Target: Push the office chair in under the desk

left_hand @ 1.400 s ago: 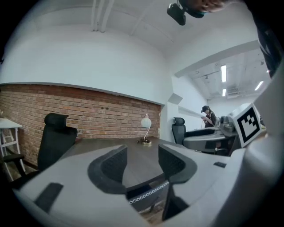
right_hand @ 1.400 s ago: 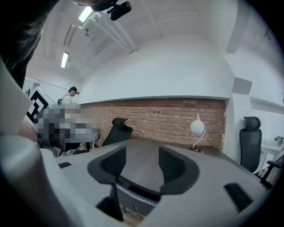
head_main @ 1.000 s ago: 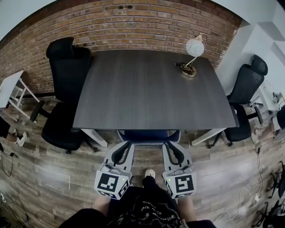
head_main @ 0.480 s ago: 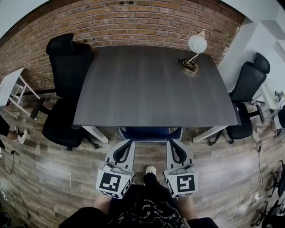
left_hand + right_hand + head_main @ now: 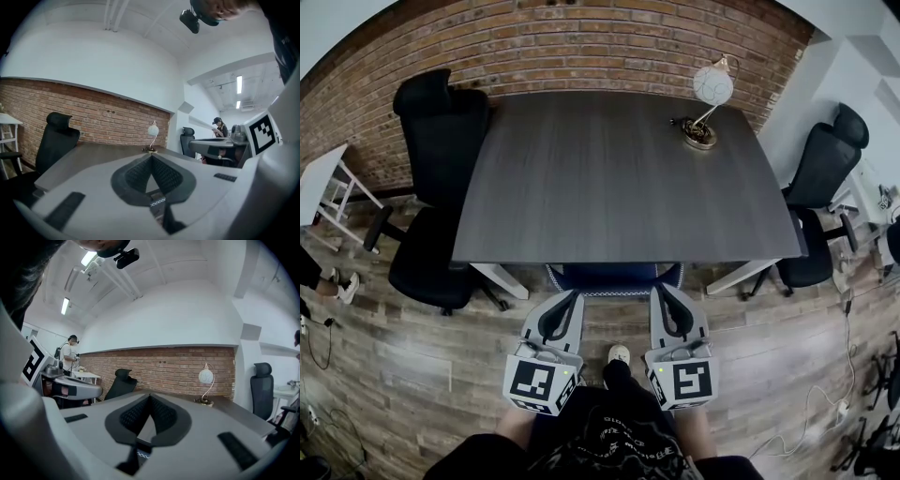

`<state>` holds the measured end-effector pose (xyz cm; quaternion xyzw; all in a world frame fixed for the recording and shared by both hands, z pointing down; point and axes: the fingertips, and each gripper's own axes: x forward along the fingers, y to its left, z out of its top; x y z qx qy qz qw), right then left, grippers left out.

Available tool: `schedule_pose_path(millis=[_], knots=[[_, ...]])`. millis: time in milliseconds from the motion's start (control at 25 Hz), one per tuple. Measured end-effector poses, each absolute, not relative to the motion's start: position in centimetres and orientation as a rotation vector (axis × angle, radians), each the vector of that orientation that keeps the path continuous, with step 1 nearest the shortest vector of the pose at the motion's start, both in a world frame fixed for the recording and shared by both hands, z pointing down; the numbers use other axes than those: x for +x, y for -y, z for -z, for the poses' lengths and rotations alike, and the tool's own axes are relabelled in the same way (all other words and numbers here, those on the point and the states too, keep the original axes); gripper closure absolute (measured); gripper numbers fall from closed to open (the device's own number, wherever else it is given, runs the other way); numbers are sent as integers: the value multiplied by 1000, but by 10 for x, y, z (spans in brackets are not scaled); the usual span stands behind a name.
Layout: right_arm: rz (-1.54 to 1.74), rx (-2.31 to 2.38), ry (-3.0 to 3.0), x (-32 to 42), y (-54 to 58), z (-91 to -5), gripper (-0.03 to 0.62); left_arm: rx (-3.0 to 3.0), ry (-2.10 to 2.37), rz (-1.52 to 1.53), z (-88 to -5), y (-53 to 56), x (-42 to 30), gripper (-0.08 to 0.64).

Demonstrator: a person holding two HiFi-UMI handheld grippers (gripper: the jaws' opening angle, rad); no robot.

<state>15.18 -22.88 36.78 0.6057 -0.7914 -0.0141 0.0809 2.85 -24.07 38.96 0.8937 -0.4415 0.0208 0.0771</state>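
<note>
The blue chair [image 5: 614, 278] sat tucked under the desk [image 5: 609, 178] (only its back showed). The left gripper [image 5: 576, 297] and right gripper [image 5: 658, 291] had their jaws pressed together, empty, just beside that back.

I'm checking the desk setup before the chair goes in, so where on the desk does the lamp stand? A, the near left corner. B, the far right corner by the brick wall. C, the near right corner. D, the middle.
B: in the head view the lamp stands at the far right corner of the desk, close to the brick wall.
</note>
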Motion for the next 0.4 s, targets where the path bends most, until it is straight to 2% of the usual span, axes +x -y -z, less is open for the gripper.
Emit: schedule_pose_path(millis=[400], knots=[[41, 1817, 2351, 159, 229, -372, 589, 2694, 1338, -55, -386, 245, 35, 554]])
